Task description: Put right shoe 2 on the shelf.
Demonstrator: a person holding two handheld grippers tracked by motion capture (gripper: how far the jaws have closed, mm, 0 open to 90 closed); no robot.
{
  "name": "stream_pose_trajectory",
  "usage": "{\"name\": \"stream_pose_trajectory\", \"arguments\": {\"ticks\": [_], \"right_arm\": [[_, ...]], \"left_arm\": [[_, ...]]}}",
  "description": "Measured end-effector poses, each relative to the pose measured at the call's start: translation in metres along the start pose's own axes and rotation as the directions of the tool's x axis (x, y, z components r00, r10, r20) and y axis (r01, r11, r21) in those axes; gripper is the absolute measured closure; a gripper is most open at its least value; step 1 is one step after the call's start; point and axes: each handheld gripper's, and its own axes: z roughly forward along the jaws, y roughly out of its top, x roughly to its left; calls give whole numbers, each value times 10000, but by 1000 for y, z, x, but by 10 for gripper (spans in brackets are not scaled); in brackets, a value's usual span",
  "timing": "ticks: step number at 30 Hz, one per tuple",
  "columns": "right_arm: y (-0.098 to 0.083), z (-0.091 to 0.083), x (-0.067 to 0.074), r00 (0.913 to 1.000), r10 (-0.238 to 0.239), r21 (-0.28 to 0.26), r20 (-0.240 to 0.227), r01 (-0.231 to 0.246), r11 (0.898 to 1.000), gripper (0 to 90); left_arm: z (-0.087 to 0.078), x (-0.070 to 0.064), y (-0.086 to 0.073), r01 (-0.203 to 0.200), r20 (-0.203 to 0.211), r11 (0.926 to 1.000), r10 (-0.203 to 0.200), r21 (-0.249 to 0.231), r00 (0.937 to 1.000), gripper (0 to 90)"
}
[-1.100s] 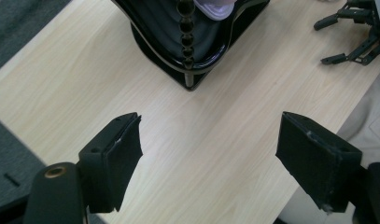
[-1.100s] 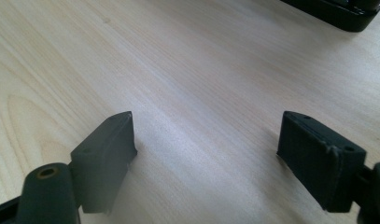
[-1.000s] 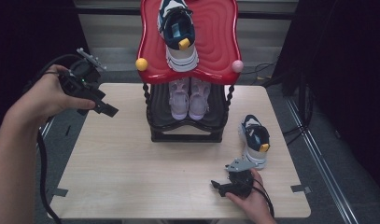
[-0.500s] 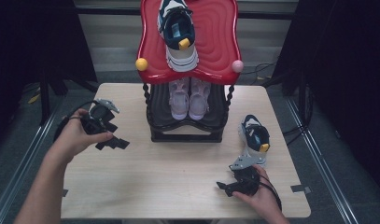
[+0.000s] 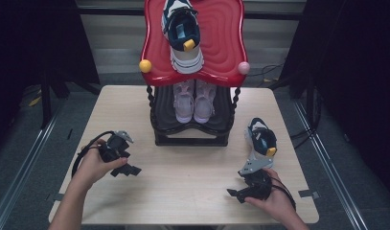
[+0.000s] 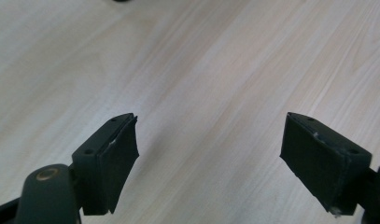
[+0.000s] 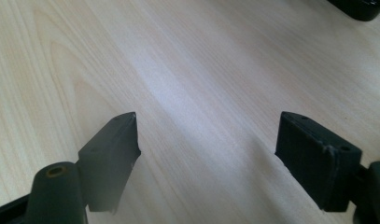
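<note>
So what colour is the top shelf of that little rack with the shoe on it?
The top shelf is glossy red with a rippled surface, clearest in the high view.

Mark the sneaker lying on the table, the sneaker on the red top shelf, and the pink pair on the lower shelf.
Table sneaker [image 5: 261, 142]: high view, on its dark insole opening.
Top-shelf sneaker [image 5: 184, 34]: high view, on its dark upper.
Pink pair [image 5: 194, 98]: high view, where the two shoes meet.

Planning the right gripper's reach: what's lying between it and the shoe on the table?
Nothing. In the high view, the right gripper and the shoe have bare table between them.
</note>
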Motion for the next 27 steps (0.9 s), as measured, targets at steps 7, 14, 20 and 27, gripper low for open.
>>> {"name": "stream_pose_trajectory", "arguments": {"ticks": [7,14,20,27], "right_arm": [[0,0,2,9997,-205,118,-139,206,9997,209],[-3,-5,-1,9995,-160,183,-257,165,9997,209],[-5,-8,-3,9993,-253,258,-267,260,9993,209],[-8,-11,-4,9985,-344,455,-425,364,9983,210]], "left_arm": [[20,-2,-11,-129,153,9999,129,-30,9998,187],[28,-6,-17,-143,27,9993,144,-336,9999,182],[39,-10,-20,-302,-40,9977,300,-605,9995,179],[52,-13,-25,-418,-285,9968,400,-681,9988,158]]}}
